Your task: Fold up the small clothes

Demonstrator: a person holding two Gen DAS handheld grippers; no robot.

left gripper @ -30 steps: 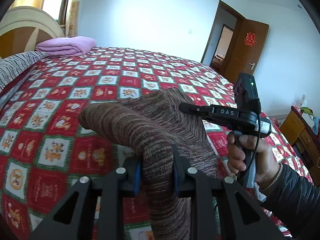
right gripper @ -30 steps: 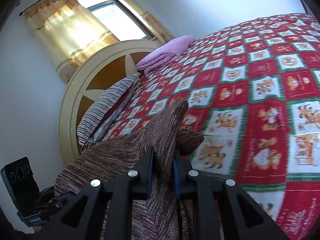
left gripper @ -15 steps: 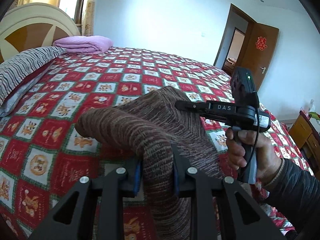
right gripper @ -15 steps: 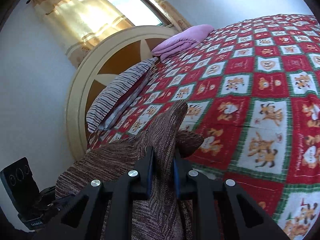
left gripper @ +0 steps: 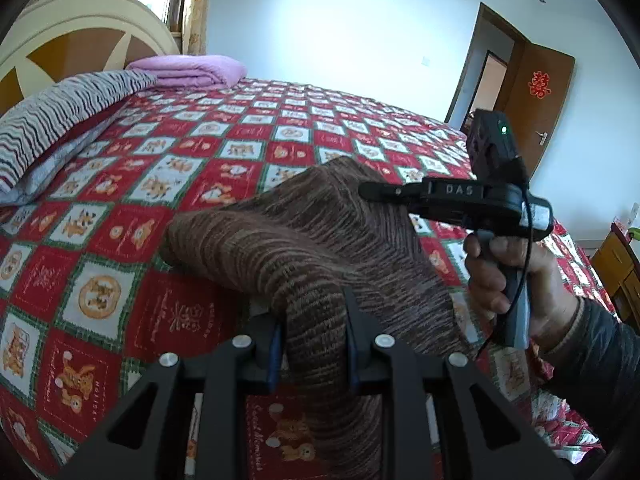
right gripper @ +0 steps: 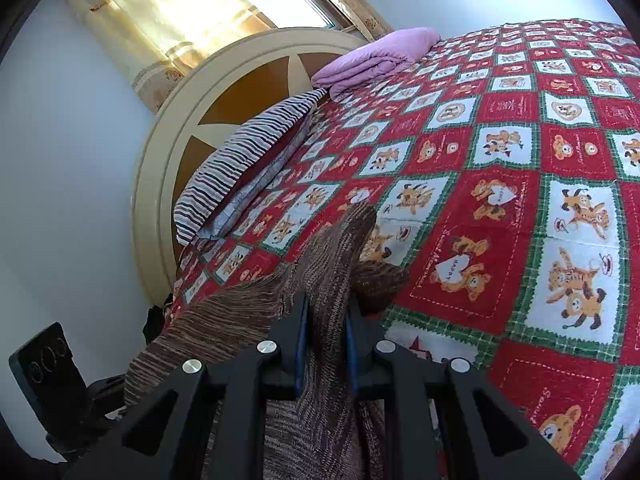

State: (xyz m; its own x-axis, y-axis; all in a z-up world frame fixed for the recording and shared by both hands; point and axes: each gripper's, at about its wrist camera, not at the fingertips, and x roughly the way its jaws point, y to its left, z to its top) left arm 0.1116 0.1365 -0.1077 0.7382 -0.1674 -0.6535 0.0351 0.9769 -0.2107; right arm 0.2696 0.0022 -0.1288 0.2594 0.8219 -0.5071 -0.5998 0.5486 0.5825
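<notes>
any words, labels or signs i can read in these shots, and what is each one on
"DAS": on the side of the right gripper, left wrist view.
"HAPPY": on a white heart in a bear square of the quilt, right wrist view.
Red paper emblem on the door: a sign, strokes too blurred to read.
Other stitched words on quilt squares: too small or warped to read.

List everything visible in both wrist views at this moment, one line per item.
knit garment: 1, brown striped, held up over the bed by both grippers
bedspread: 1, red, white and green bear print, covering the bed
striped pillow: 1, black and white, by the headboard
folded blanket: 1, lilac, at the bed's head
headboard: 1, cream and brown, round
curtain: yellow, at the window
door: 1, brown, open
wooden cabinet: 1, right of the bed
left gripper: black, shut on garment
right gripper: black, shut on garment
right hand: gripping the handle
</notes>
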